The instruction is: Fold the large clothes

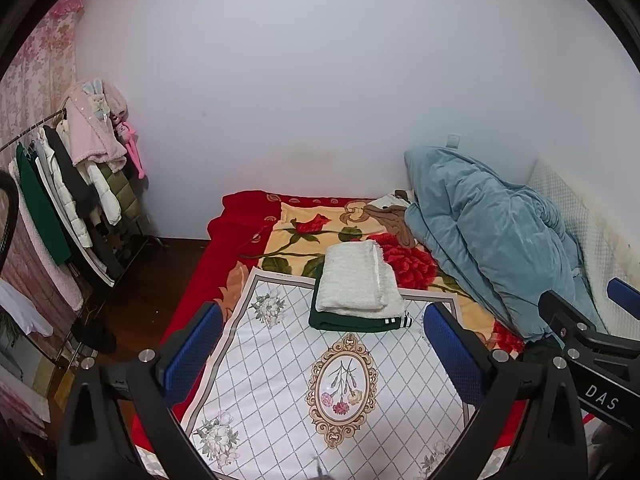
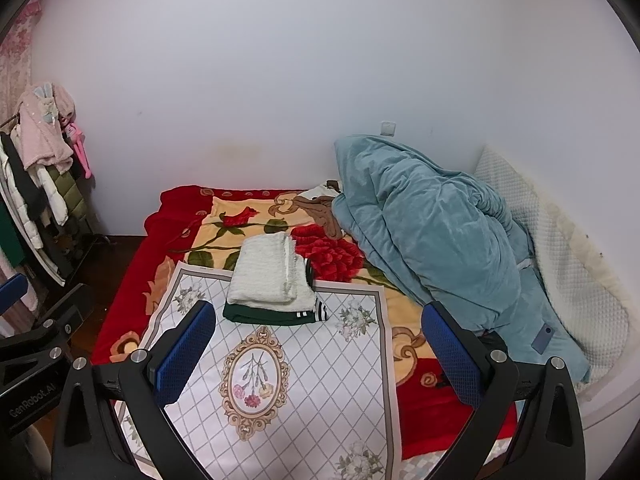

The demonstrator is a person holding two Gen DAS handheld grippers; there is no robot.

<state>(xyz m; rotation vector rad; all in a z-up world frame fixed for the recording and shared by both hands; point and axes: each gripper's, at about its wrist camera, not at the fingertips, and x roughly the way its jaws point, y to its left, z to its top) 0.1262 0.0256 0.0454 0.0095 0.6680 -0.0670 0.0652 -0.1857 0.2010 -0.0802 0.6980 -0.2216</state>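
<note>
Both the left gripper (image 1: 324, 354) and right gripper (image 2: 318, 354) hover wide open and empty, since 2 folded clothes (image 2: 269, 276) already sit stacked at the mat's (image 2: 320, 400) far edge.

Folded stack (image 1: 357, 286) and quilt (image 2: 432, 236) crowd mat (image 1: 280, 380).

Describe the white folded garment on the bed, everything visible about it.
The white garment looks like thick, fuzzy knit or fleece, folded into a neat rectangular bundle with a fringed edge along its right side. It lies flat on top of a folded dark green garment with white-striped cuffs, on the checked floral cloth. Neither gripper touches it.
</note>
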